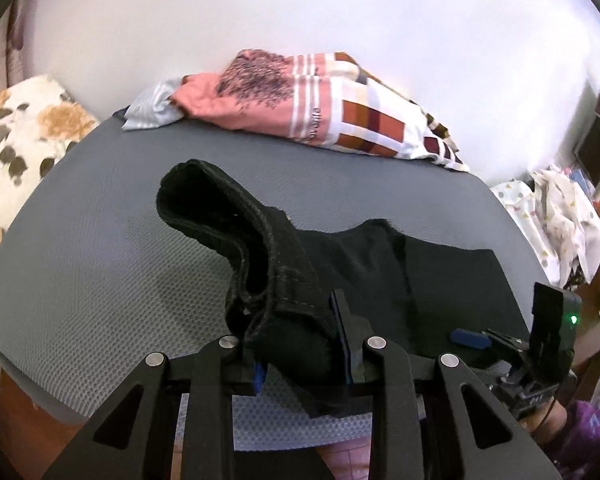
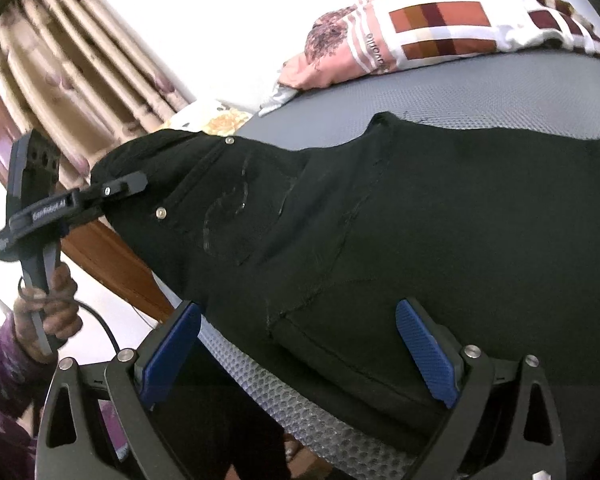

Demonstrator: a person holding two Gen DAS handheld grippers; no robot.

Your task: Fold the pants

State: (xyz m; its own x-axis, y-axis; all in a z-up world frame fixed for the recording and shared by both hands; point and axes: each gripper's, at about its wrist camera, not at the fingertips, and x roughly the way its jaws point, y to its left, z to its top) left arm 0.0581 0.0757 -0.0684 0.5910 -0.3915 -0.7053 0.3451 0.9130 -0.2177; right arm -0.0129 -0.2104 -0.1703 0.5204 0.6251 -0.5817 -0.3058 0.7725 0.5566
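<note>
1. The left wrist camera sat low and close behind its fingers, facing across the grey mat (image 1: 100,248) toward the patterned bedding (image 1: 340,112).
2. The right wrist camera looked leftward, seemingly from the mat's near edge, very close to the black pants (image 2: 440,220).
3. Both views shared pants, mat and bedding.

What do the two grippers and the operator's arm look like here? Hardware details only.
Both grippers share a build: black angular linkages, silver pivot pins, blue ribbed fingers. The left gripper has a grey handle, white lettering and a black cable. The hand has a purple patterned sleeve.
</note>
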